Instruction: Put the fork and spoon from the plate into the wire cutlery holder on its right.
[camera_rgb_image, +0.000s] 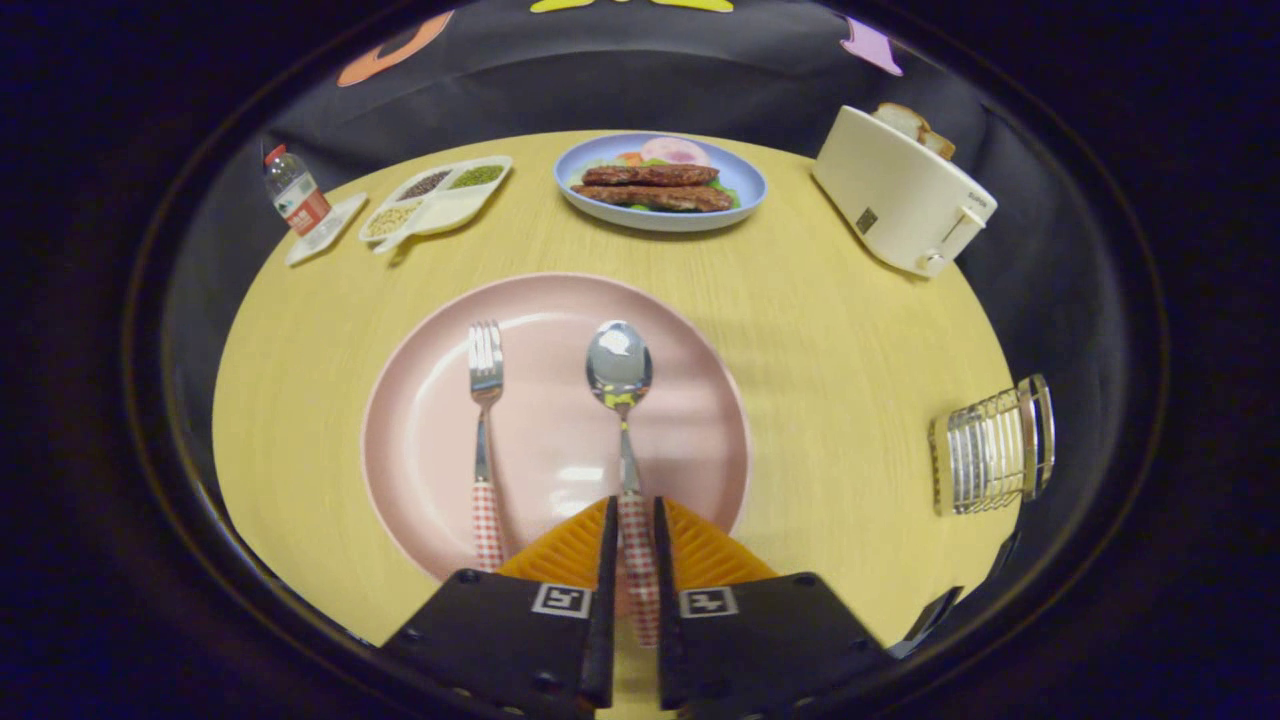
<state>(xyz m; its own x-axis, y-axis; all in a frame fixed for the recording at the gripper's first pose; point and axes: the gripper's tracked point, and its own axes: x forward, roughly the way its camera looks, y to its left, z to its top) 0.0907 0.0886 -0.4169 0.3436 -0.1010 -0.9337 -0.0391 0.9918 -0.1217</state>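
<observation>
A pink plate (420, 440) lies on the round wooden table just ahead of my fingers. On it rest a fork (485, 400) on the left and a spoon (620, 375) on the right, both with red-checked handles pointing toward me. My gripper (634, 520) is closed around the spoon's checked handle, with both fingers pressing its sides. The spoon's bowl points away, still lying on the plate. The wire cutlery holder (990, 455) stands at the table's right edge, well to the right of the plate.
Beyond the pink plate sits a blue plate of food (745, 180). A white toaster (900, 205) with bread stands at the far right. A divided snack tray (450, 205) and a small bottle (295, 195) on a white dish are at the far left.
</observation>
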